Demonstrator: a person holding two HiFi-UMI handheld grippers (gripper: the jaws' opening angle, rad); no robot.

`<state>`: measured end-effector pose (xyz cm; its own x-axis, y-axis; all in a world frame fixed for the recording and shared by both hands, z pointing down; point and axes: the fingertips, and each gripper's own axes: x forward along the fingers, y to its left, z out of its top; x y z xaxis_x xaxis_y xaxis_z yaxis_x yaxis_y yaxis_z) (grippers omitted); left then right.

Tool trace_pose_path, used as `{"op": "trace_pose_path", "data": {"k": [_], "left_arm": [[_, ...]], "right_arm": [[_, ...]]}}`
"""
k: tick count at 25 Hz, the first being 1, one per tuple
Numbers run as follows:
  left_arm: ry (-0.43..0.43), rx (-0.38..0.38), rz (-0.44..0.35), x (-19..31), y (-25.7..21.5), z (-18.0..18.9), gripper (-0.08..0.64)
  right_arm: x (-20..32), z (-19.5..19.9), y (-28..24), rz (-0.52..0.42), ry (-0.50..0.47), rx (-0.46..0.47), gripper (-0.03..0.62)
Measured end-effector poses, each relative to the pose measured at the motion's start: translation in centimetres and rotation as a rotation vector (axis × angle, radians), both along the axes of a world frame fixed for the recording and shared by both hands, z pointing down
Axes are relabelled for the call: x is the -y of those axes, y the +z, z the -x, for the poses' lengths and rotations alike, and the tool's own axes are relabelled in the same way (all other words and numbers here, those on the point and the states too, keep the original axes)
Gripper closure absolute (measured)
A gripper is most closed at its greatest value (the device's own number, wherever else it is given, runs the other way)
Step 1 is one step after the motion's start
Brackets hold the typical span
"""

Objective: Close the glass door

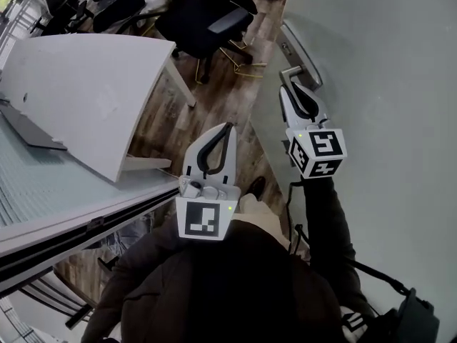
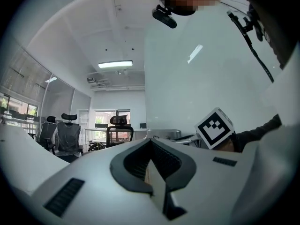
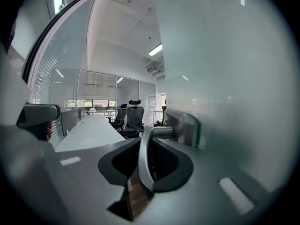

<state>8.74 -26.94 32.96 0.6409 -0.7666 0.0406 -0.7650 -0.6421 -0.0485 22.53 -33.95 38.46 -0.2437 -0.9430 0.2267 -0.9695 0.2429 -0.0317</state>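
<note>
So that I can swing the glass door (image 1: 385,84) shut, my right tool (image 1: 288,86) clamps its lever handle (image 3: 144,158), while my left tool (image 1: 228,127) hangs closed, empty.

Wood-plank floor (image 1: 214,98) fills the upper middle of the head view, with black office chairs (image 1: 203,16) at the top and a long white surface (image 1: 86,84) at upper left. The left gripper view shows a lit ceiling panel (image 2: 115,64) upper centre and bright windows (image 2: 104,118) at centre left.

Overhead, two close-ups; shared glass door (image 1: 385,84)
</note>
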Motion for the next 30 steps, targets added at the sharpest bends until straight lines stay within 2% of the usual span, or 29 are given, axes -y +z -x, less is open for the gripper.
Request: {"op": "trace_pose_path", "data": {"k": [3,6,13,18,22,26,30], "left_arm": [[0.002,0.025,0.02,-1.3,0.1,3.5,0.563],[-0.015,0.011,0.01,-2.6,-0.8,6.4,0.563],[-0.059,0.016,-0.02,-7.0,-3.0,8.5,0.563],[-0.134,0.05,-0.005,-10.5,-2.0,12.0,0.563],[-0.188,0.032,-0.014,-12.2,-2.7,14.9,0.563],[-0.183,0.028,-0.014,-14.0,-2.8,17.1,0.563],[-0.187,0.006,-0.016,-16.8,-2.9,22.6,0.563]], "right_arm": [[-1.1,3.5,-0.5,-0.003,-0.034,-0.009,0.528],[-2.4,7.3,-0.9,-0.006,-0.073,-0.017,0.528],[-6.2,12.9,-1.9,0.002,-0.156,-0.008,0.528],[-8.6,17.9,-2.1,-0.016,-0.245,-0.01,0.528],[-11.0,21.5,-2.0,-0.005,-0.304,-0.02,0.528],[-13.3,24.5,-2.4,-0.006,-0.339,-0.019,0.528],[-16.6,29.1,-2.7,-0.011,-0.364,-0.028,0.528]]}}
